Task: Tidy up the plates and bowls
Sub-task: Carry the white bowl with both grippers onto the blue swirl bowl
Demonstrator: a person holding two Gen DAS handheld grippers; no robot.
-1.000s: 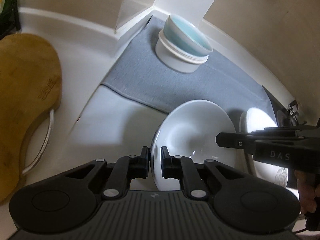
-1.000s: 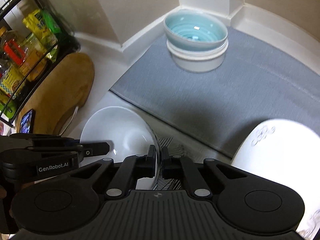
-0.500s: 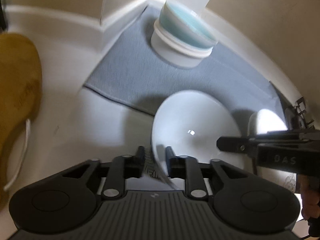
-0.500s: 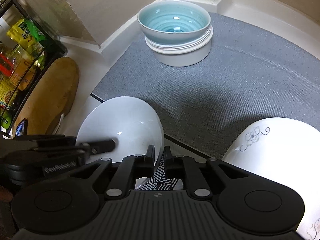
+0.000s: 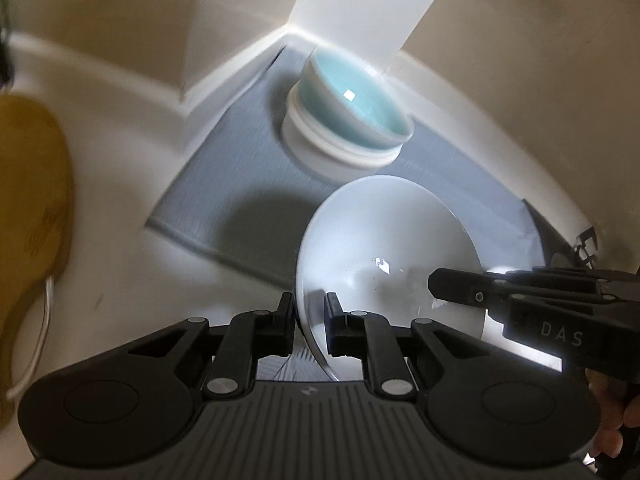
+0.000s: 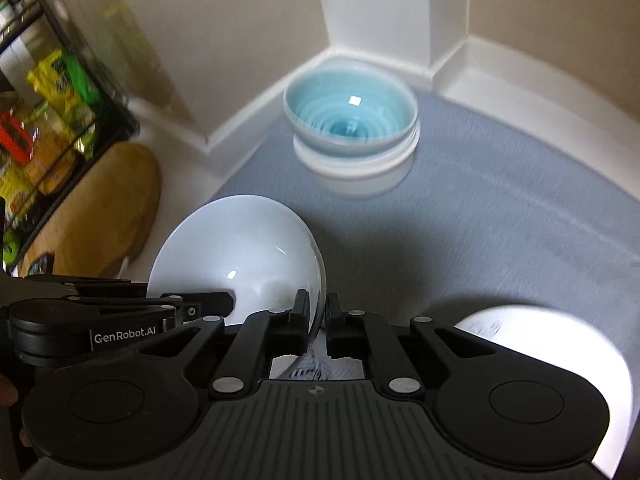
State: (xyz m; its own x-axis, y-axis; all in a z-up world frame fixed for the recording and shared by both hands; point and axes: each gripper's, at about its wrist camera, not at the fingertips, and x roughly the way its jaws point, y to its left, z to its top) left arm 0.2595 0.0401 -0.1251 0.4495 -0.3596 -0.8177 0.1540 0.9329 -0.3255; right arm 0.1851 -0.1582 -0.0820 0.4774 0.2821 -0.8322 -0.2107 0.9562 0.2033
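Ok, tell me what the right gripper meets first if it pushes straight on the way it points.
Probably the grey mat, just short of the stacked blue bowl; depth is unclear. The right gripper is already shut on the white bowl.

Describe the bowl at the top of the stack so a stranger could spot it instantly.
Find the grey mat in the counter's back corner. A stack of bowls stands there; the top one is the glossy turquoise ceramic bowl, ringed inside, unlike the plain white bowls beneath it.

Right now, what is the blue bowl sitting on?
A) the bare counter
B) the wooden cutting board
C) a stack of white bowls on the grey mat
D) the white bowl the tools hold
C: the blue bowl nests on top of the white bowls, which stand on the grey mat near the wall corner.
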